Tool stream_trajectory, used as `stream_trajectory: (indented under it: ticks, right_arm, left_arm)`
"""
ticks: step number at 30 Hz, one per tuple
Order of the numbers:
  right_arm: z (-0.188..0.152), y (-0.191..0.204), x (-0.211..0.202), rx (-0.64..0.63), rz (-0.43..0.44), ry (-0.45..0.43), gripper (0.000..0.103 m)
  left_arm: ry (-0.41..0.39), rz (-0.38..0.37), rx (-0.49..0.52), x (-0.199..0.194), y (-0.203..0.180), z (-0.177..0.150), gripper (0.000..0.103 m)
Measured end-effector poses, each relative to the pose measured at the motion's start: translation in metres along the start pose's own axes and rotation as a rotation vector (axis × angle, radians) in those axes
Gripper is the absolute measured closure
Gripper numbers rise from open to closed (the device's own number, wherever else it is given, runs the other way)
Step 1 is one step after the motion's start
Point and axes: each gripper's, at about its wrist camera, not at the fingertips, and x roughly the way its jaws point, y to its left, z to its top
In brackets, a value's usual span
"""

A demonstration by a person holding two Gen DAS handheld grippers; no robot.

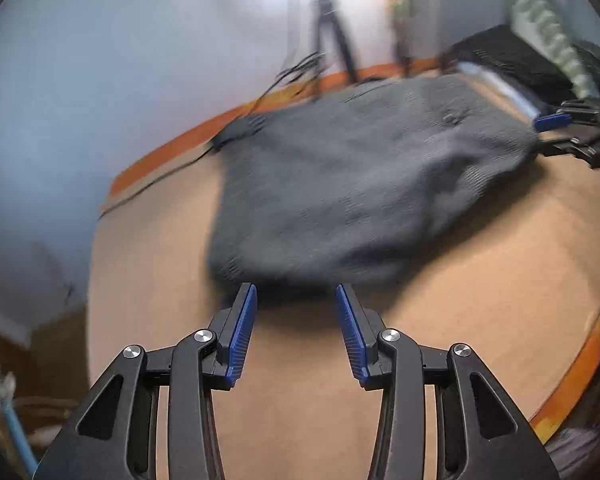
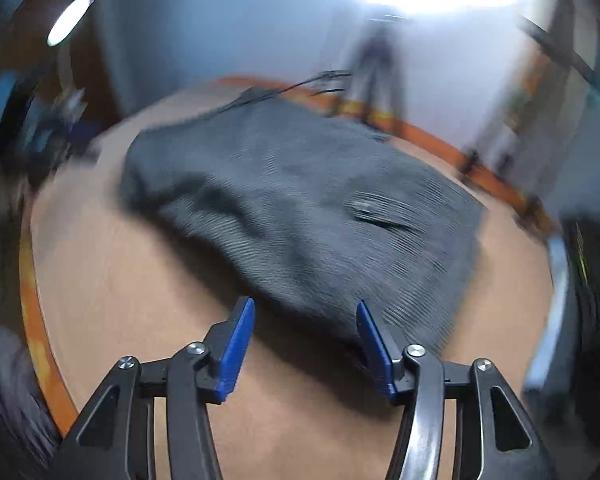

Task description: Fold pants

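Dark grey pants [image 1: 352,184] lie in a folded heap on a brown table [image 1: 292,412], blurred by motion. My left gripper [image 1: 296,292] is open and empty, its blue pads just short of the near edge of the fabric. My right gripper [image 2: 305,306] is open and empty at another edge of the pants [image 2: 300,204]; the fabric lies just beyond its blue fingers [image 2: 374,344]. In the left wrist view the right gripper [image 1: 560,132] shows at the far right edge of the pants.
The table has an orange rim [image 1: 568,392]. Black cables [image 1: 284,80] and a tripod [image 1: 332,32] stand behind the table. A black case [image 1: 508,56] sits at the back right. A wall lies beyond.
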Motion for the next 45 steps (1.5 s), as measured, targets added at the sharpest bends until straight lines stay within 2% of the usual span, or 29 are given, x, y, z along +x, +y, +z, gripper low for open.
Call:
stream_trajectory:
  ticks: [3,5,7,9,11,13,14,15,19,22,28,30,32,35,38,41,43,45]
  right_arm:
    - [-0.010,-0.037,-0.010,0.259,0.021,-0.020,0.047]
    - [-0.019,-0.050,-0.011,0.359,0.016,-0.017,0.045]
    - [-0.023,-0.053,-0.007,0.379,-0.018,0.006,0.043]
    - [-0.025,-0.057,0.003,0.404,-0.055,0.027,0.036]
    - [-0.029,-0.065,0.007,0.442,-0.054,0.031,0.034]
    - [-0.033,-0.077,0.015,0.514,-0.009,0.041,0.034]
    - [-0.036,-0.082,0.017,0.545,0.018,0.041,0.034]
    - [-0.036,-0.084,0.019,0.564,0.034,0.043,0.033]
    - [-0.040,-0.086,0.021,0.593,0.068,0.043,0.028]
    - [-0.042,-0.088,0.026,0.635,0.118,0.036,0.028]
    - [-0.043,-0.089,0.041,0.721,0.197,0.024,0.028]
    - [-0.042,-0.090,0.043,0.741,0.219,0.014,0.039]
    - [-0.039,-0.088,0.044,0.746,0.248,0.010,0.058]
    - [-0.034,-0.085,0.040,0.731,0.240,-0.004,0.070]
    - [-0.029,-0.084,0.031,0.700,0.224,-0.018,0.076]
    - [-0.025,-0.087,0.024,0.708,0.233,-0.029,0.077]
    - [-0.019,-0.086,0.022,0.693,0.227,-0.027,0.078]
    - [-0.013,-0.084,0.020,0.679,0.216,-0.024,0.078]
  left_arm:
    - [-0.044,-0.037,-0.029,0.014,-0.014,0.030,0.063]
    - [-0.045,-0.032,-0.038,0.030,-0.020,0.046,0.063]
    - [-0.034,-0.020,-0.011,0.047,-0.031,0.054,0.063]
    - [-0.011,0.016,0.024,0.065,-0.044,0.053,0.063]
    - [0.042,0.041,0.050,0.088,-0.051,0.049,0.063]
    - [0.061,0.062,0.086,0.100,-0.058,0.043,0.063]
    - [0.036,0.074,0.102,0.099,-0.061,0.042,0.063]
    - [0.045,0.071,0.103,0.099,-0.061,0.043,0.063]
    - [-0.015,0.010,-0.008,0.076,-0.049,0.054,0.063]
    - [-0.063,-0.007,-0.011,0.066,-0.056,0.068,0.063]
    - [-0.011,-0.008,0.075,0.100,-0.087,0.078,0.063]
    - [0.014,0.007,0.108,0.116,-0.096,0.074,0.063]
    - [-0.008,0.030,0.130,0.119,-0.100,0.070,0.063]
    - [-0.006,0.028,0.114,0.117,-0.097,0.071,0.063]
    - [-0.035,0.005,0.091,0.104,-0.097,0.073,0.063]
    - [-0.080,-0.017,0.095,0.087,-0.105,0.075,0.063]
    - [-0.096,-0.059,0.089,0.075,-0.113,0.076,0.063]
    - [-0.123,-0.119,0.108,0.062,-0.127,0.078,0.057]
